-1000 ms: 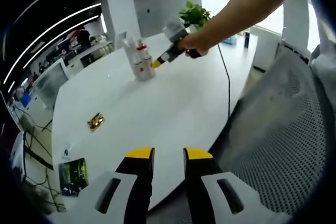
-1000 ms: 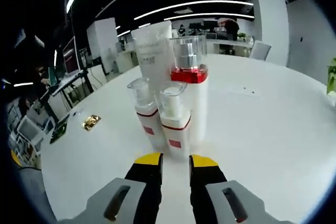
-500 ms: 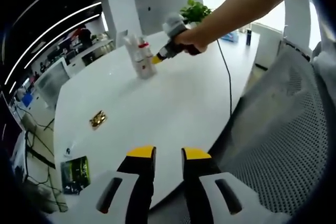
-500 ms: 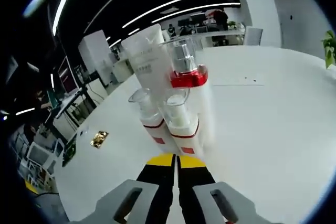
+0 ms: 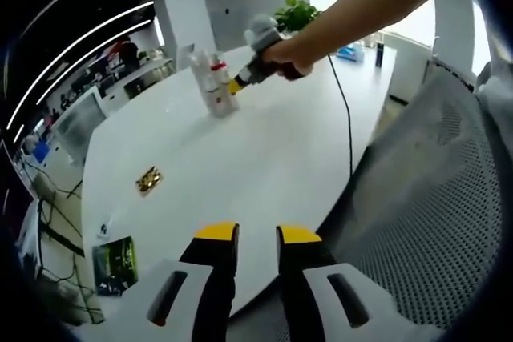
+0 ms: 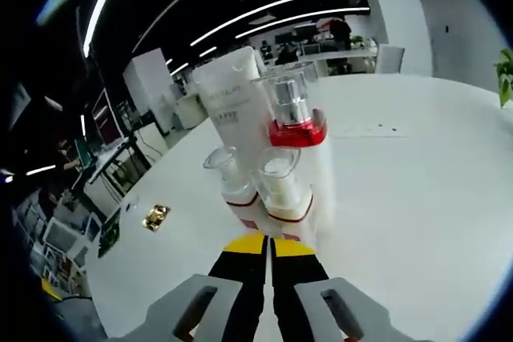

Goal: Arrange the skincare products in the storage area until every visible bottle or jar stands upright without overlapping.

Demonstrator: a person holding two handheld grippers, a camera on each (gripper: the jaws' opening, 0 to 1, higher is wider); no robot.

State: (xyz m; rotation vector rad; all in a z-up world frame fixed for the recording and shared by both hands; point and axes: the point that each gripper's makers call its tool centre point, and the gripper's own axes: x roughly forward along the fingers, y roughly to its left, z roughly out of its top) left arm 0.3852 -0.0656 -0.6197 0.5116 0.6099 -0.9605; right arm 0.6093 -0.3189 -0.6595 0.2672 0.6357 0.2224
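A white table [image 6: 417,166] carries a tight upright cluster: a white tube [image 6: 232,106] with grey lettering too blurred to read, a tall red-collared bottle [image 6: 295,130], and two small bottles [image 6: 282,194] in front. The right gripper [image 6: 269,244] is closed empty, tips at the small bottles. The left gripper [image 5: 247,233] hangs slightly parted, empty, well apart.

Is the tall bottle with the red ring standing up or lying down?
Standing up. The tall bottle with the red ring rises straight from the white table, its clear cap on top, beside the white tube.
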